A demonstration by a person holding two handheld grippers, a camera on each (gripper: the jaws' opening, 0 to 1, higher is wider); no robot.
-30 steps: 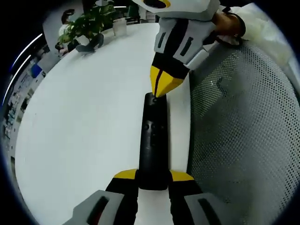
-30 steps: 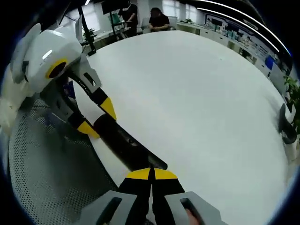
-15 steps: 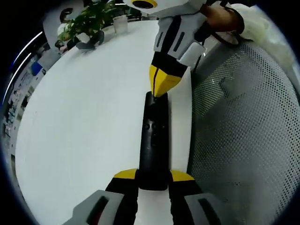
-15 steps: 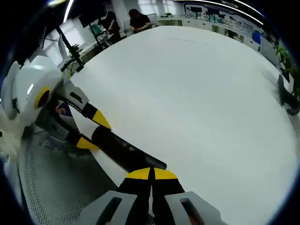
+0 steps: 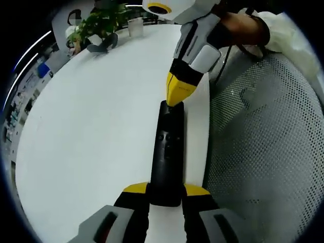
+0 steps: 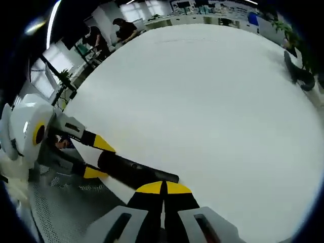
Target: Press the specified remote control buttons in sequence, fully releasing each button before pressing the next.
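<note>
Your left gripper view looks from close range along the black remote control [image 5: 166, 152], lengthwise, toward the far side of the white table [image 5: 91, 131]. Your right gripper view faces the opposite way, looking down over the remote control's other end [image 6: 132, 172]. Both views share the remote control, the table and the mesh chair [image 5: 263, 152].

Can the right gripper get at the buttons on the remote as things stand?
Probably yes: the right gripper, jaws closed, sits at the far end of the remote, whose top face is uncovered; the left gripper clamps only the near end.
</note>
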